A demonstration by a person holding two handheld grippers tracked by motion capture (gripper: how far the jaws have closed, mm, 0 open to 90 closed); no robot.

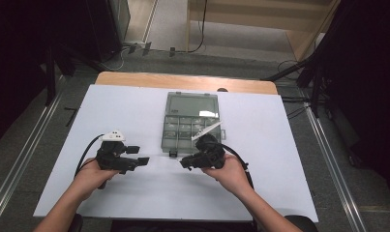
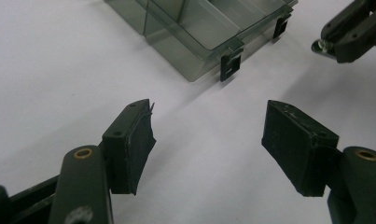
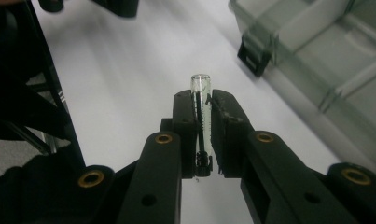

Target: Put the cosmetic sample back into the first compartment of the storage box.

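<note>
Jaws of the right gripper (image 3: 202,105) are clenched on a small clear tube (image 3: 200,86), whose rounded end sticks out past the tips; it is held above the white surface (image 1: 134,111), just off the near edge of the smoky compartment box (image 1: 190,121). Left gripper (image 2: 206,135) has its jaws spread wide with nothing between them, over the surface left of the box's near latches (image 2: 231,67). Box sits mid-surface, toward the far edge, lid open.
</note>
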